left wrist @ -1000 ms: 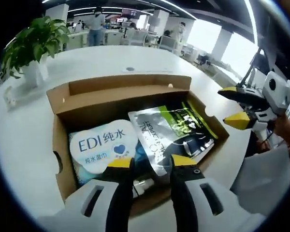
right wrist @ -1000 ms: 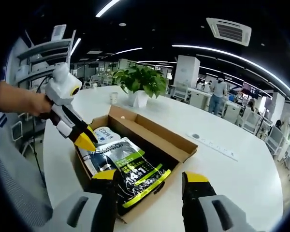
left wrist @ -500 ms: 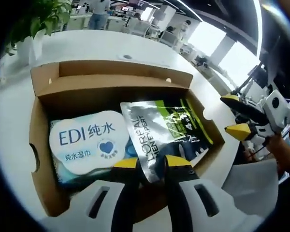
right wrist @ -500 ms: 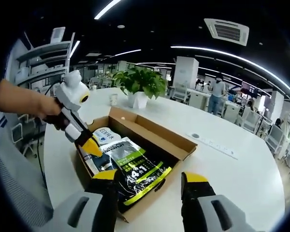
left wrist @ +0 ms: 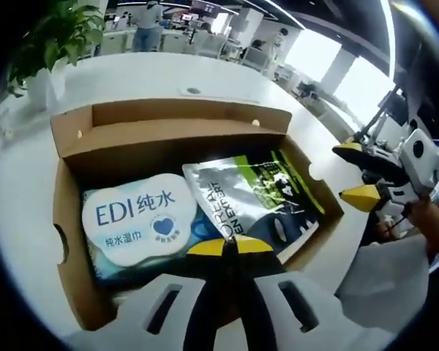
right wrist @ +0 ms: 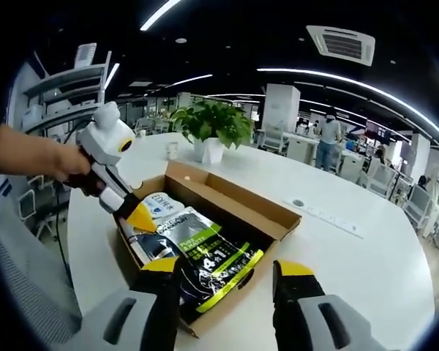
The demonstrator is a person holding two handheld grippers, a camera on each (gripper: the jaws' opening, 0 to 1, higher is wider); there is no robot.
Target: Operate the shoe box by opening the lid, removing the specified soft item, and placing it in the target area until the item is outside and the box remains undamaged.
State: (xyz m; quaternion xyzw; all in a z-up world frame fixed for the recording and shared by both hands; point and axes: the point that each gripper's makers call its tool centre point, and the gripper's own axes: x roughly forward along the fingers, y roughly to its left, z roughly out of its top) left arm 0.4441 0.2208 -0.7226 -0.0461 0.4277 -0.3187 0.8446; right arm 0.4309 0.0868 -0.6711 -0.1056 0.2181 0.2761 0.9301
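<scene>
An open brown shoe box (left wrist: 177, 115) (right wrist: 243, 199) stands on a white table. Inside lie a blue and white EDI wet-wipe pack (left wrist: 135, 217) (right wrist: 161, 202) and a silver, black and green L'Oreal pouch (left wrist: 257, 191) (right wrist: 205, 252). My left gripper (left wrist: 230, 246) (right wrist: 140, 218) is low over the box's near side, its yellow-tipped jaws closed together on the pouch's near edge. My right gripper (right wrist: 226, 268) (left wrist: 355, 174) hovers beside the box's end, open, nothing between its jaws.
A potted plant (left wrist: 53, 42) (right wrist: 212, 124) stands on the white table (left wrist: 154, 77) (right wrist: 366, 263) beyond the box. A flat socket strip (right wrist: 323, 217) lies further along the tabletop. A grey chair back (right wrist: 22, 285) is near the table's edge. People stand far off in the office.
My left gripper's jaws, apart before, have come together at the pouch's near edge. The right gripper has stayed open and almost still beside the box.
</scene>
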